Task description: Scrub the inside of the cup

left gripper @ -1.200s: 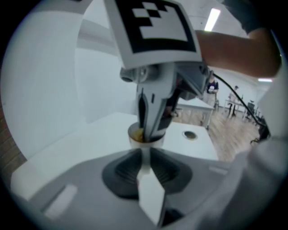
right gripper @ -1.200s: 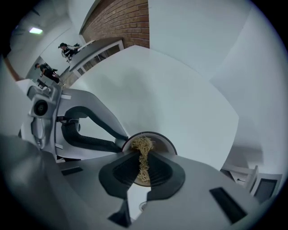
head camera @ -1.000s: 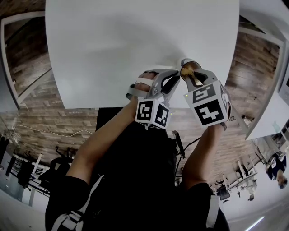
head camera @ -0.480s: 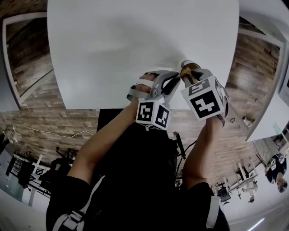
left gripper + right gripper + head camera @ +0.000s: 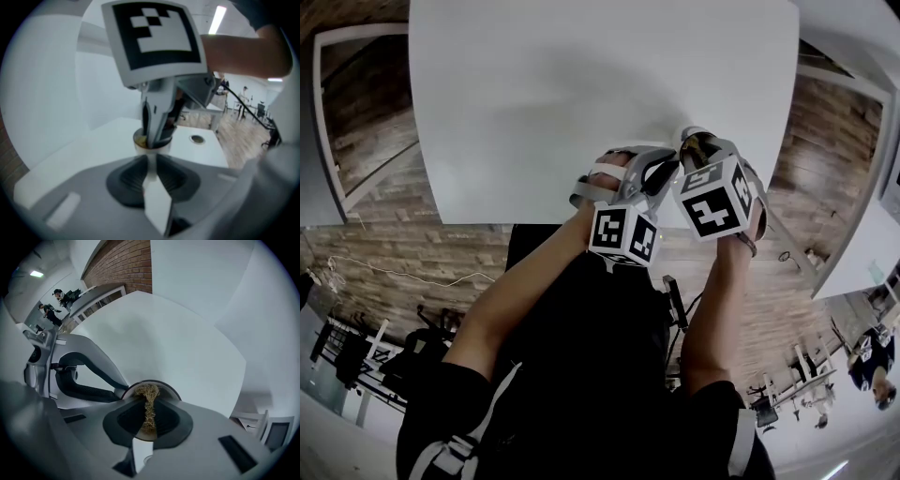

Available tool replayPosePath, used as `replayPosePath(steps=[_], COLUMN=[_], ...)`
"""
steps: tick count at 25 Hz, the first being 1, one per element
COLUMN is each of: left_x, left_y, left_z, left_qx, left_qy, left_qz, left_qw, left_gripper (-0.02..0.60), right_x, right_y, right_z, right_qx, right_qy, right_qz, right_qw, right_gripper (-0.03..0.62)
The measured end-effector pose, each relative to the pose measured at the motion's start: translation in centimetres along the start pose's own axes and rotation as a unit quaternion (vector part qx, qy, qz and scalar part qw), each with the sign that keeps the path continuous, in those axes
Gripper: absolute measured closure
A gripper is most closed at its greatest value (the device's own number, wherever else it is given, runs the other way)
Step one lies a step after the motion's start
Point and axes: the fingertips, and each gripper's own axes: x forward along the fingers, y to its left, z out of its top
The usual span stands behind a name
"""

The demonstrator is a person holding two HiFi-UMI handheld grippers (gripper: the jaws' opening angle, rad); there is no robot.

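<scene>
Tan scrubber (image 5: 148, 401) tight between right jaws, inside cup (image 5: 169, 391) tight between left jaws.

Table (image 5: 581, 84): plain white.
Cup (image 5: 159, 146): white wall, yellowish inside.
Scrubber (image 5: 148, 392): golden-tan, wiry strands.
Left gripper (image 5: 149, 164), right gripper (image 5: 149, 411): grey shells, black ribbed pads.
Marker cubes (image 5: 710, 202): white faces, black square patterns.
Floor (image 5: 375, 244): brown wood planks.
Wall (image 5: 124, 266): red-brown brick.
Person's clothing (image 5: 581, 356): black.
</scene>
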Motion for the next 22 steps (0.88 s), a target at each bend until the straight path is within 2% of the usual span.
replayPosePath(steps=[7,15,18,22], left_x=[0.1,-0.2,-0.5,-1.4], left_y=[0.2,0.4,0.5,0.6], left_z=[-0.2,-0.4,-0.5,-0.1], left_qx=[0.007,0.01,0.016,0.024], left_qy=[-0.001,0.013,0.017,0.017], left_qz=[0.017,0.025,0.028,0.033], left_qw=[0.9998,0.9995,0.9993,0.999], left_gripper=[0.512,0.511,0.502,0.497], right_x=[-2.0,-5.5,-7.3,-9.7], right_y=[-0.4,-0.1,-0.1,-0.1], right_z=[0.1,0.1,0.0,-0.2], right_qx=[0.015,0.041,0.057,0.092], right_qy=[-0.059,-0.117,-0.145,-0.211], right_qz=[-0.06,-0.09,-0.102,-0.102], right_qw=[0.996,0.988,0.983,0.968], right_gripper=[0.563,0.565,0.565,0.565])
